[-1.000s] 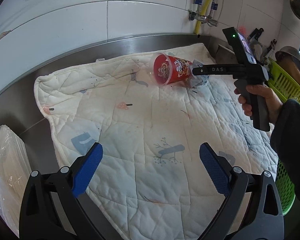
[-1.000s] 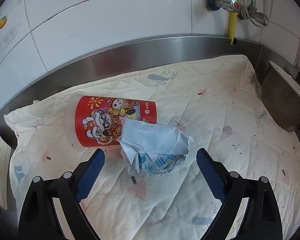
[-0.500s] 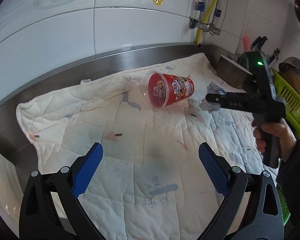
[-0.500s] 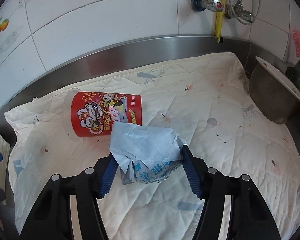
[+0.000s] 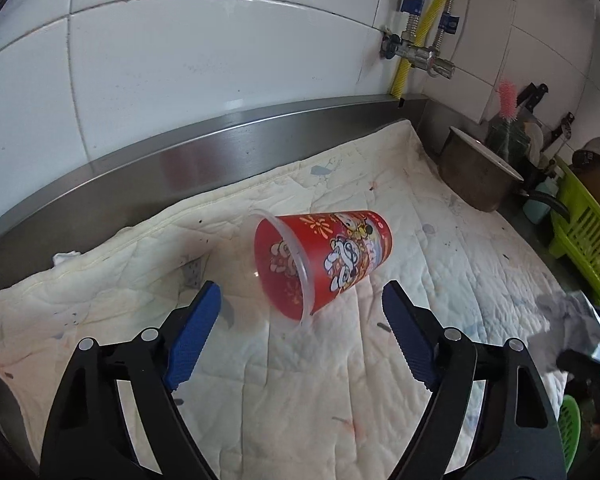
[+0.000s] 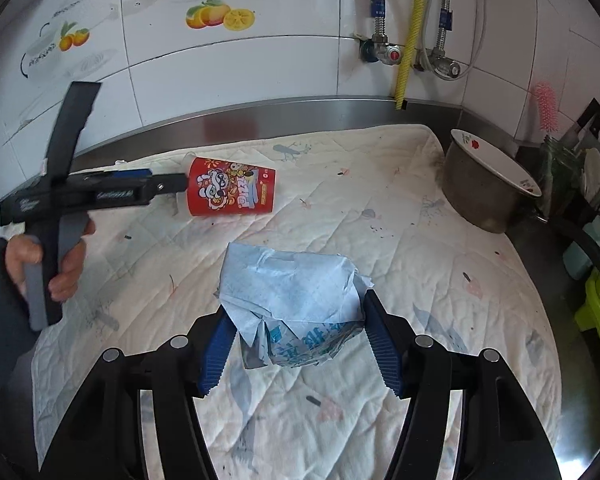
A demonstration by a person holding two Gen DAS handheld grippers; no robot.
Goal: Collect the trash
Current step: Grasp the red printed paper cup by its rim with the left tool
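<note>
Over the last second the right gripper [image 6: 300,344] went from jaws spread wide around the crumpled blue paper [image 6: 292,300] to jaws closed against both of its sides. By now the wad sat pinched between the blue pads and appeared lifted off the quilted cloth [image 6: 440,260], though the height could not be confirmed. Judgement: first piece of trash secured and ready to carry away.

In the same interval the left gripper [image 5: 302,340] advanced from well back on the cloth to just short of the red cup [image 5: 324,258]. Its jaws were wide open, not touching the cup, which lay on its side on the cloth over the counter [image 5: 180,168] with its rim toward the jaws. Judgement: cup pickup was the step in hand, grasp not yet made.

View differences: the right wrist view showed the left hand [image 6: 44,264] on its handle and the left gripper tip level with the cup's rim, and the paper grip clearly. The left wrist view showed the open cup mouth and the gap to each pad, but the held paper only as a dark blur at the right edge. The metal pot [image 6: 488,188] and green basket [image 5: 584,240] stood at the right in both.
</note>
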